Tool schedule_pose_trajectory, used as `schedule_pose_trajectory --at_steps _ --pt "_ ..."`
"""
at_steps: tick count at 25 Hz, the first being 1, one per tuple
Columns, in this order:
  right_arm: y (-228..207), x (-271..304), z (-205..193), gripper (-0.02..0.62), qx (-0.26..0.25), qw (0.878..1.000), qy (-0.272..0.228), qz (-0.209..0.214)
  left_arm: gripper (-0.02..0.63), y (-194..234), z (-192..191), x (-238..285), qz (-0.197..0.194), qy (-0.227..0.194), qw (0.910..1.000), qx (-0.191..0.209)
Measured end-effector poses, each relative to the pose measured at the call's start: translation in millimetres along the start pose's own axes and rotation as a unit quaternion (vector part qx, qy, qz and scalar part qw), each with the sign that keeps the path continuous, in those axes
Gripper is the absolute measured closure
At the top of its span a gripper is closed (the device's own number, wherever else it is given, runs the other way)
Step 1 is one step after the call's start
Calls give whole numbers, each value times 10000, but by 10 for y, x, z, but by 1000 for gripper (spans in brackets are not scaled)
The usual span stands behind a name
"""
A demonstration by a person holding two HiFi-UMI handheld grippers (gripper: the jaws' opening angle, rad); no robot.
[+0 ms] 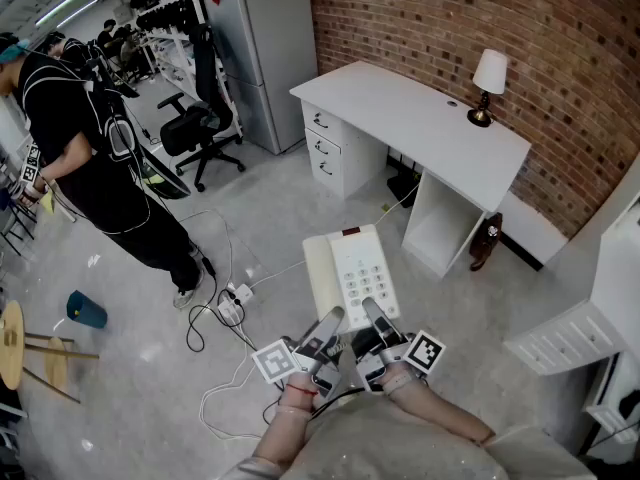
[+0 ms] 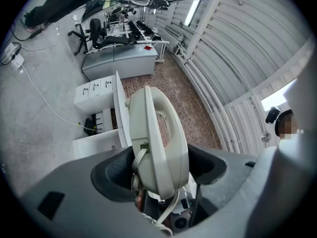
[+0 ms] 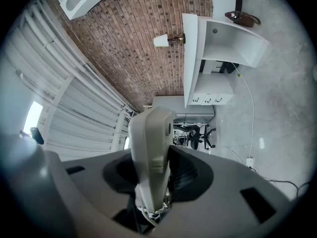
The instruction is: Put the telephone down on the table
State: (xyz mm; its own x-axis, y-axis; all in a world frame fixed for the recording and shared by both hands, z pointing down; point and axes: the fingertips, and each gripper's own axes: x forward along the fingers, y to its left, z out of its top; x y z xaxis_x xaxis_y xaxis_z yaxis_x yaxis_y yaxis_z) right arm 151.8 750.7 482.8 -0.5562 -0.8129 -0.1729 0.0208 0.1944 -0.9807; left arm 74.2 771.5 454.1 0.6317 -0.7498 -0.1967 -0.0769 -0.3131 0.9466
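A cream telephone [image 1: 352, 273] with a keypad and a handset on its left side hangs in the air above the floor, held at its near end by both grippers. My left gripper [image 1: 328, 324] is shut on its left part, where the telephone [image 2: 158, 143] shows edge-on between the jaws of that gripper [image 2: 161, 168]. My right gripper [image 1: 372, 312] is shut on its right part, and the telephone [image 3: 151, 148] fills the gap of that gripper [image 3: 158, 175]. The white table [image 1: 420, 118] stands ahead by the brick wall, also the table [image 2: 120, 113] and the table [image 3: 190, 58].
A small lamp [image 1: 487, 86] stands on the table's far right end. A person in black [image 1: 90, 148] stands at the left near an office chair [image 1: 195, 128]. Cables and a power strip [image 1: 230, 303] lie on the floor. A white drawer unit [image 1: 570, 338] is at the right.
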Motion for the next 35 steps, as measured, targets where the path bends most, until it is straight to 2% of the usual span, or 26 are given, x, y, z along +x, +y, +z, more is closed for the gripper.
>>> schedule_pose_trajectory --at_steps 8,17,21,35 --pt "-23 212 57 446 -3 10000 25 77 288 78 195 131 -13 -30 10000 60" --pt "-241 647 242 446 108 9998 141 -50 288 364 503 421 117 -146 9998 -89" --pt "-304 1011 430 446 46 9997 231 -24 288 498 777 681 135 -147 9998 35" --pt "-514 2145 1242 446 166 9992 369 -73 288 878 1556 1771 228 -344 9991 -38"
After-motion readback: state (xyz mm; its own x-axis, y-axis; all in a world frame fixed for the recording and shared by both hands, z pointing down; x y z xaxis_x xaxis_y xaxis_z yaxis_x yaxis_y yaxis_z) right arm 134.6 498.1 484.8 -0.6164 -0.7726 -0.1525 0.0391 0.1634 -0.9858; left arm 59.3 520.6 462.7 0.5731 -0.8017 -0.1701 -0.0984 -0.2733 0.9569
